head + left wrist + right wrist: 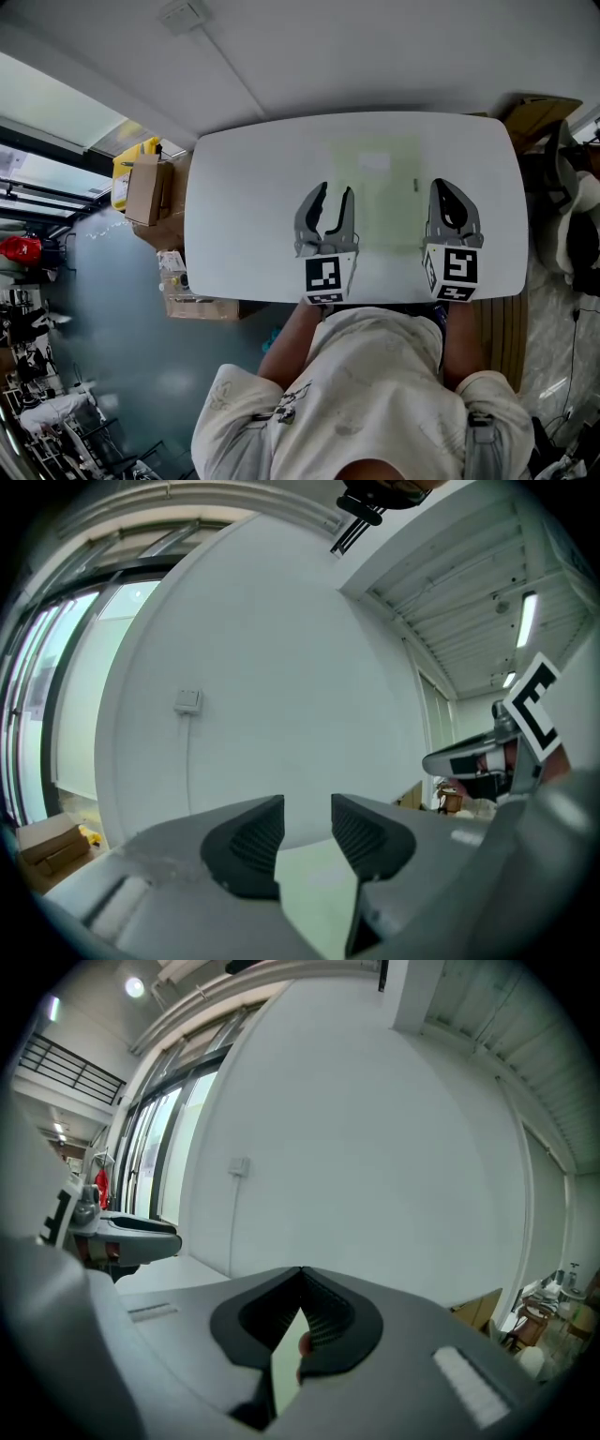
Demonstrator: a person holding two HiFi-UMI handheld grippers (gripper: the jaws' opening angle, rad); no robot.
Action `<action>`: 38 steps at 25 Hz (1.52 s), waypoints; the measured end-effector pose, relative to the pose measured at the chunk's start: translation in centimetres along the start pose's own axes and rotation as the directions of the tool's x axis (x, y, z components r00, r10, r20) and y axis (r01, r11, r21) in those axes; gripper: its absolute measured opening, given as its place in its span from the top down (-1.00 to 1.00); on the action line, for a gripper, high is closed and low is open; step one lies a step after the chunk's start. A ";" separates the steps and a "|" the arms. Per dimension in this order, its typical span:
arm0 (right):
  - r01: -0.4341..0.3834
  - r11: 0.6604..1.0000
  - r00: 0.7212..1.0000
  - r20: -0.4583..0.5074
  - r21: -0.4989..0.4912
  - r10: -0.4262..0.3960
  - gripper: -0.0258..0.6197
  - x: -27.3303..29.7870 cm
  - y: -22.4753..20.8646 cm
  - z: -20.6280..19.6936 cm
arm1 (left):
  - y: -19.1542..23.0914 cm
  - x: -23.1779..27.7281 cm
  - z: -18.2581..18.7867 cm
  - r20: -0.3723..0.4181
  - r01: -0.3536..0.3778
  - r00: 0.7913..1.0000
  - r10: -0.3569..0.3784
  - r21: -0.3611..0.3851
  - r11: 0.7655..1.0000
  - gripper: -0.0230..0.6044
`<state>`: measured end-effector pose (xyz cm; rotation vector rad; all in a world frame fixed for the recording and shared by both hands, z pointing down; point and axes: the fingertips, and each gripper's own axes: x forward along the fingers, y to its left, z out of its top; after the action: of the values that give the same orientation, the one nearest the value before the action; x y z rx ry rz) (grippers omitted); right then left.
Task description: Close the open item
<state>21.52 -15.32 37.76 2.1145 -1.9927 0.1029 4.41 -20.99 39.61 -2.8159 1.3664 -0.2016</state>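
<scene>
Pale green flat item (pixel 380 202) lies on the table (pixel 244 216) at your 12 o'clock. Your left gripper (pixel 335 194) has its fingers apart and empty, while your right gripper (pixel 444 187) has its fingers closed.

Cream short-sleeved T-shirt (pixel 375 375); faint print

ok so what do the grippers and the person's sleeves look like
Both the left gripper and right gripper are grey with black ribbed pads, each bearing a white cube of black square markers. The person wears a pale short-sleeved shirt.
</scene>
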 end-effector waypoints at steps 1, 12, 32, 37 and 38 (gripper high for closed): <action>0.001 1.000 1.000 0.013 0.001 -0.001 0.92 -0.2 -0.1 0.6 | 0.0 0.0 0.6 0.011 -0.001 1.000 0.001 0.007 1.000 0.40; 0.027 1.000 0.994 0.108 -0.006 -0.026 0.92 -2.1 -2.0 4.6 | -1.0 0.2 4.7 0.063 0.005 0.998 -0.004 -0.012 1.000 0.44; 0.069 0.996 0.983 0.172 -0.051 -0.060 0.92 -5.2 -4.3 5.8 | -4.3 0.3 7.5 0.149 0.032 0.988 -0.039 0.045 0.998 0.60; 0.062 0.997 0.982 0.182 -0.052 -0.051 0.92 -5.0 -3.9 5.9 | -4.1 0.1 7.8 0.159 0.023 0.987 -0.030 0.046 0.999 0.73; 0.060 0.997 0.981 0.186 -0.052 -0.049 0.92 -4.8 -3.7 6.0 | -3.9 0.1 7.9 0.158 0.019 0.987 -0.026 0.050 0.999 0.77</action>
<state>24.19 -11.76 30.44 2.2120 -2.0080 -0.1643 8.45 -19.07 32.04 -2.7411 1.2796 -0.0095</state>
